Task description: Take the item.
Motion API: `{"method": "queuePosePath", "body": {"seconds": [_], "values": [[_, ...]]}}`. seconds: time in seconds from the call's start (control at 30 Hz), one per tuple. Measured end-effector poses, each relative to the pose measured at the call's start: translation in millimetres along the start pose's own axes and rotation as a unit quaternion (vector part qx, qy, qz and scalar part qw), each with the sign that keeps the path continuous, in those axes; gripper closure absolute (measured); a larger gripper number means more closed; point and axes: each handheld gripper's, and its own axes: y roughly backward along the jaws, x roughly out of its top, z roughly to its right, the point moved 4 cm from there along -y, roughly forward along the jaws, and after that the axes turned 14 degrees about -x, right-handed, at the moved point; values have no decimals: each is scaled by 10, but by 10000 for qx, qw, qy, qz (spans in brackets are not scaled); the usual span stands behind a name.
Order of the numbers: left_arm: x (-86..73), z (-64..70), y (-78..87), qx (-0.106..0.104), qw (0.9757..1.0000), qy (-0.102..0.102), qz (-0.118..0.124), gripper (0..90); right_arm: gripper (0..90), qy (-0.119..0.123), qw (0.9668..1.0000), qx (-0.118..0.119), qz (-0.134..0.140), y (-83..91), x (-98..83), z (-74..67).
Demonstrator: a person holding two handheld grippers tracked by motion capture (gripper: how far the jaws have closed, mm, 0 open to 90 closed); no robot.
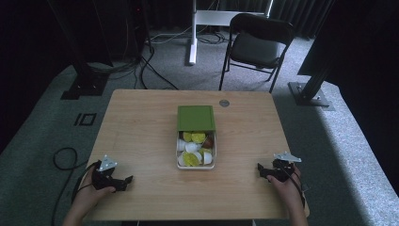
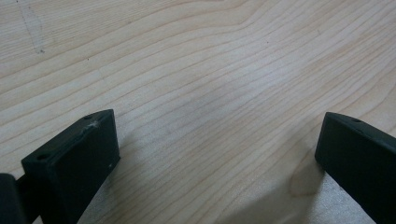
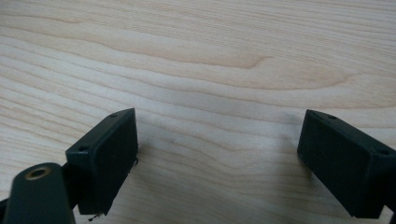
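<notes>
A white box [image 1: 214, 159] sits mid-table, its green lid [image 1: 195, 117] slid back over the far half. Inside lie several small white, yellow and brown capsules [image 1: 193, 153]. My left gripper [image 1: 126, 181] rests on the wooden table [image 1: 141, 127] near the front left corner, held by a hand. Its jaws stand wide apart with bare wood between them [image 2: 219, 135]. My right gripper [image 1: 260, 169] rests near the front right corner, pointing left toward the box. It is open too, nothing between its fingers [image 3: 217, 135].
A small round grey disc [image 1: 224, 102] lies near the table's far edge. Behind the table stand a black chair [image 1: 256, 44], a white stand leg [image 1: 192, 33] and black frame posts on the carpet. Cables trail on the floor at left.
</notes>
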Motion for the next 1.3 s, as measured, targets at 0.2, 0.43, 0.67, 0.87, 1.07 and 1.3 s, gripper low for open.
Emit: {"method": "queuePosePath", "body": {"seconds": [0.2, 0.43, 0.67, 0.87, 1.07, 1.3], "values": [[0, 0, 0, 1, 10000, -6, 1, 7, 120, 0, 10000, 0, 1, 0, 0, 0], [15, 18, -16, 117, 9999, 93, 19, 7, 120, 0, 10000, 0, 1, 0, 0, 0], [33, 24, -20, 75, 9998, 179, 39, 7, 120, 0, 10000, 0, 1, 0, 0, 0], [114, 64, 7, -42, 9999, 103, 122, 7, 120, 2, 10000, 0, 1, 0, 0, 0], [291, 120, 69, -99, 9992, 28, 384, 8, 120, 2, 10000, 0, 1, 0, 0, 0], [557, 248, 137, -157, 9984, -221, 498, 8, 120, 0, 10000, 0, 1, 0, 0, 0]]}}
